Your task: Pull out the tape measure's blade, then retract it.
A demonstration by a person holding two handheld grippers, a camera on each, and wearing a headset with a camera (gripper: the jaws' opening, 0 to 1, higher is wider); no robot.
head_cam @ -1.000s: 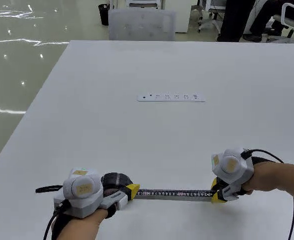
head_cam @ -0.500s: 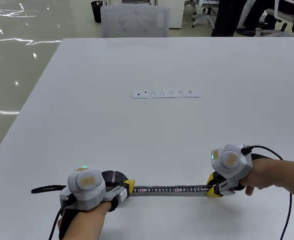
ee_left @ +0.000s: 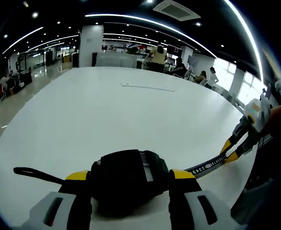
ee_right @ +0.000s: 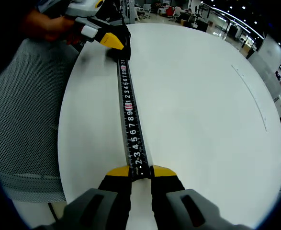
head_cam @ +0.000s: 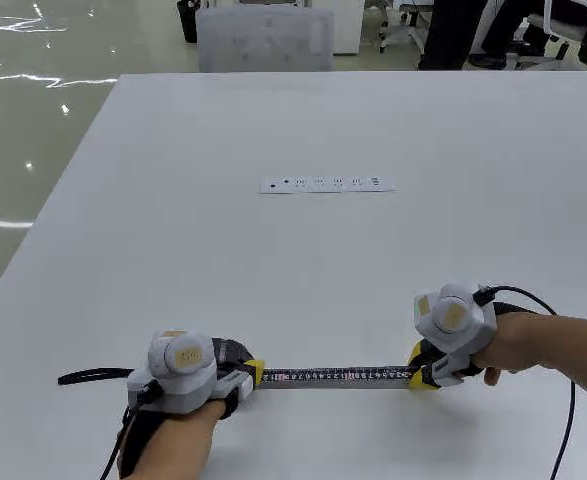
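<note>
- While the head view lays out the whole span, with the left claw [head_cam: 245, 374] and right claw [head_cam: 420, 372] well apart on the white table [head_cam: 393, 270] and the blade [head_cam: 338, 376] flat between them, the claw bodies cover both grips there.
- The left claw view fills that in. The left claw [ee_left: 130, 175] has its yellow-tipped jaws pressed against either side of the black case [ee_left: 128, 165], pinching it. The blade [ee_left: 205, 166] leaves the case on this claw's right and runs to the right claw [ee_left: 229, 152].
- The right claw view shows the right claw [ee_right: 140, 171] pinching the blade's [ee_right: 128, 105] free end between its jaws, numbers up. The left claw [ee_right: 115, 42] is straight ahead, at the blade's other end.
- A black strap [head_cam: 88, 377] lies flat on the table, trailing from the case on the side away from the right claw.
- Edges: in the right claw view the table's near edge curves along that claw's left, near the blade, with grey mesh [ee_right: 25, 120] beyond it. In the head view the table's left edge lies out past the left claw's outer side.
- Open tabletop stretches ahead of both claws to a white power strip [head_cam: 326, 184], well apart from them. A chair [head_cam: 263, 40] stands at the far edge beyond it.
</note>
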